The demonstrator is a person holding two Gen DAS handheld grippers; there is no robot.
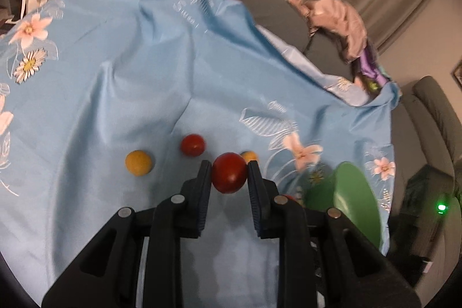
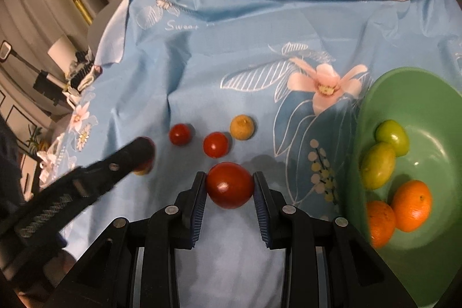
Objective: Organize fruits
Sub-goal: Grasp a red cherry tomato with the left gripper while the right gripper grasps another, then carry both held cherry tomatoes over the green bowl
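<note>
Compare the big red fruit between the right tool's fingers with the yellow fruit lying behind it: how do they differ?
Colour: the big red fruit is glossy red; the yellow fruit is dull tan-yellow. Size: the red one looks larger, though it is nearer the camera. State: the red one sits pinched in the right tool; the yellow one lies free on the blue cloth. Both are round and outside the green bowl.

Black plastic claw [image 1: 228,163], blue ribbed pads [image 1: 205,192], silver rivets.
</note>
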